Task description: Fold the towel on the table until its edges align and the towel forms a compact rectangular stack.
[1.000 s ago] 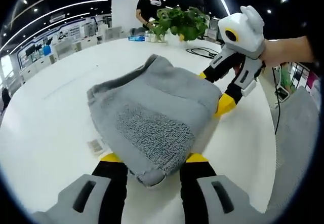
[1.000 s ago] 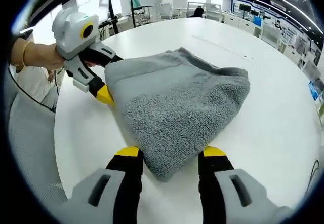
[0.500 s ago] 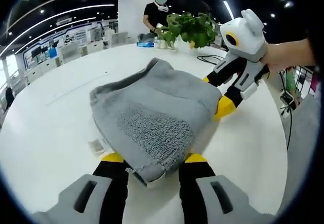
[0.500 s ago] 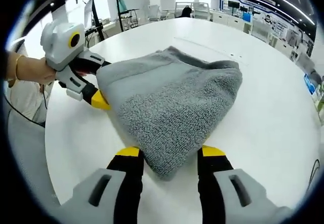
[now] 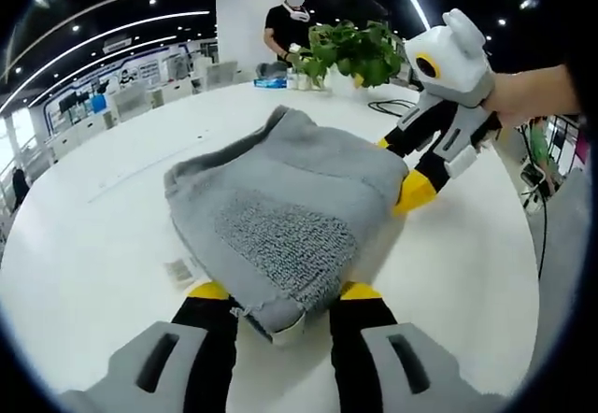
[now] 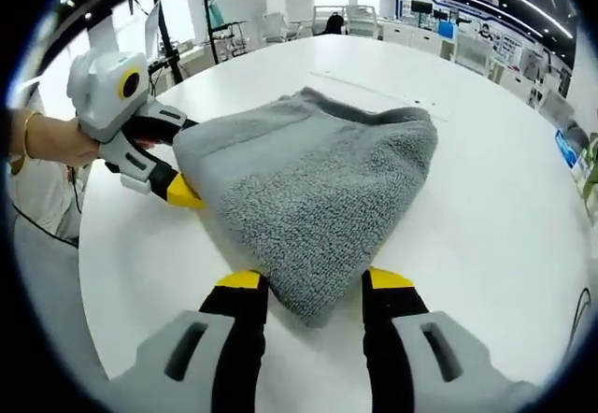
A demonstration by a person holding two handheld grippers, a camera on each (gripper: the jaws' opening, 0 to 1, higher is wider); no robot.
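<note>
Over the table (image 5: pixel 84 217), both grippers' fingers pinch corners of the folded towel (image 5: pixel 280 198).

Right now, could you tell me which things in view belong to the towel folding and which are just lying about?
Job:
- grey towel
- left gripper, a towel corner between its jaws
- right gripper, likewise
- white table

Lying about:
- potted plant
- black cable
- small tag beside the towel
</note>
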